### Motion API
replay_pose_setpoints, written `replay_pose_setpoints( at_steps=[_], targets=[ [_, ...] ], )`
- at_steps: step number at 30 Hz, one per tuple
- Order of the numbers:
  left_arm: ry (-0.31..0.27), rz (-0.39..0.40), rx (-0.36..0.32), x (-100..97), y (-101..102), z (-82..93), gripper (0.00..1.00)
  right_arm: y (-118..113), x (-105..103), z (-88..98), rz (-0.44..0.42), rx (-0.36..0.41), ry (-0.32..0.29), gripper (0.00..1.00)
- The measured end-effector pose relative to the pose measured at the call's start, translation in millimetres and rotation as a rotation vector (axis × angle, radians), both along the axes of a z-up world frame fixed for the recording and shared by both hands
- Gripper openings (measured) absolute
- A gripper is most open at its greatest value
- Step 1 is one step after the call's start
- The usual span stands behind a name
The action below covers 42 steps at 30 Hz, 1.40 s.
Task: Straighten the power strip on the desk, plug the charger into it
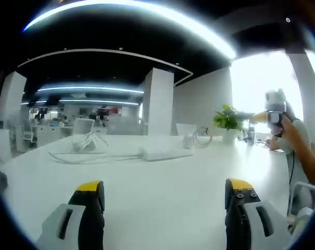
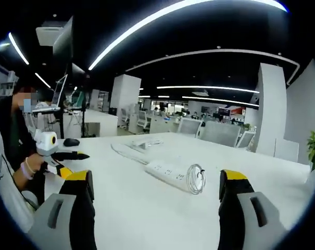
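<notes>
Desk job hasn't really kicked off. In the left gripper view the power strip (image 1: 165, 153) lies on the white surface (image 1: 162, 198) at about 12 o'clock from the left gripper (image 1: 165, 200), well apart from it, with its cord (image 1: 89, 155) trailing toward 10 o'clock. The fingers (image 1: 92, 195) are spread wide with nothing between them. Out at 2 o'clock sits a potted plant (image 1: 228, 121), and at 3 o'clock a person's hand holds the other gripper up in the air.

In the right gripper view the right gripper (image 2: 154, 198) is spread open and empty too, with the strip lying at an angle just ahead at 12 o'clock and a coiled cable (image 2: 195, 178) touching its near end. Probably that's the charger lead, but the plug itself is too small to make out.

Biggest risk: nudging the strip with one gripper could drag the coil or swing the strip instead of squaring it, since it looks light on a slick top. The loose loops could also snag a finger.
</notes>
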<state>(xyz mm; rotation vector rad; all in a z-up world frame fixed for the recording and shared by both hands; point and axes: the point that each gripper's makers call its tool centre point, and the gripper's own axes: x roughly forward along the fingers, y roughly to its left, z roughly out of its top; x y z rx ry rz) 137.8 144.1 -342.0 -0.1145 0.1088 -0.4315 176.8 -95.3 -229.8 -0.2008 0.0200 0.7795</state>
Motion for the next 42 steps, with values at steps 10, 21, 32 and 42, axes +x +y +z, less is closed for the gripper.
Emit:
replay_pose_setpoints(
  at_steps=[10, 21, 32, 42],
  targets=[
    [-0.001, 0.003, 0.0, -0.3, 0.2, 0.5, 0.99, -19.2, -10.7, -10.1, -0.025, 0.083, 0.012, 1.0],
    [-0.003, 0.004, -0.004, 0.4, 1.7, 0.7, 0.99, -26.7, -19.7, -24.3, -0.04, 0.13, 0.014, 1.0],
    [-0.006, 0.003, -0.006, -2.0, 0.1, -0.3, 0.99, -31.5, -27.6, -35.7, -0.039, 0.187, 0.03, 1.0],
    [-0.009, 0.006, -0.008, -4.0, -0.1, -0.9, 0.99, -39.6, -28.1, -47.9, -0.08, 0.167, 0.03, 1.0]
  ],
)
